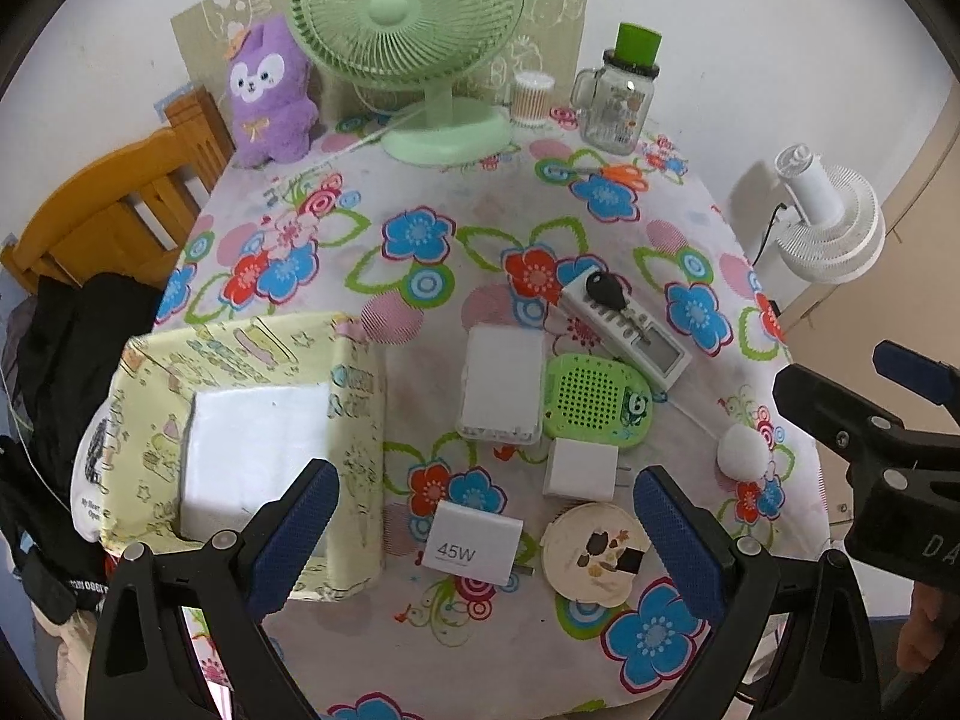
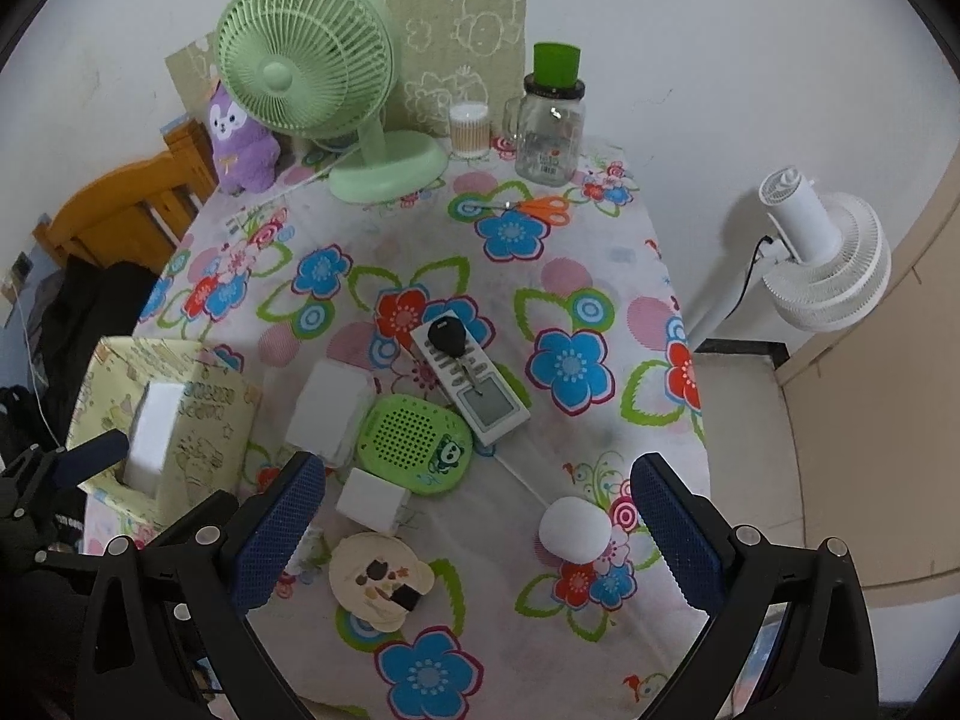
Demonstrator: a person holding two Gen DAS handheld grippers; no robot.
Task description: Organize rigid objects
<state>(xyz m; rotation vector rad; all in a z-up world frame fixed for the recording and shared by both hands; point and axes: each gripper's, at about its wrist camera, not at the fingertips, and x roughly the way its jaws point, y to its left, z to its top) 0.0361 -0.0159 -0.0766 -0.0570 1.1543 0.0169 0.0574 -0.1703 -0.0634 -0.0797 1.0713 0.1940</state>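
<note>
On the flowered table lie a white 45W charger [image 1: 471, 551], a white plug cube [image 1: 581, 469] [image 2: 373, 500], a round cream disc [image 1: 595, 552] [image 2: 381, 579], a white egg-shaped object [image 1: 743, 452] [image 2: 574, 528], a green speaker [image 1: 596, 401] [image 2: 414, 441], a white box [image 1: 503, 384] [image 2: 329, 411], and a remote [image 1: 625, 327] [image 2: 471, 384] with a black key [image 1: 606, 293] [image 2: 447, 336] on it. A yellow storage box [image 1: 354, 396] [image 2: 198, 420] holds a white block. My left gripper [image 1: 486, 531] is open above the charger. My right gripper [image 2: 477, 531] is open above the table front.
At the back stand a green fan [image 1: 414, 30] [image 2: 318, 90], a purple plush [image 1: 270, 96], a cotton swab jar [image 2: 469, 131], a glass jar with green lid [image 1: 618, 96] [image 2: 552, 120] and orange scissors [image 2: 543, 209]. A wooden chair [image 1: 120, 198] is left, a white fan [image 2: 822, 252] right.
</note>
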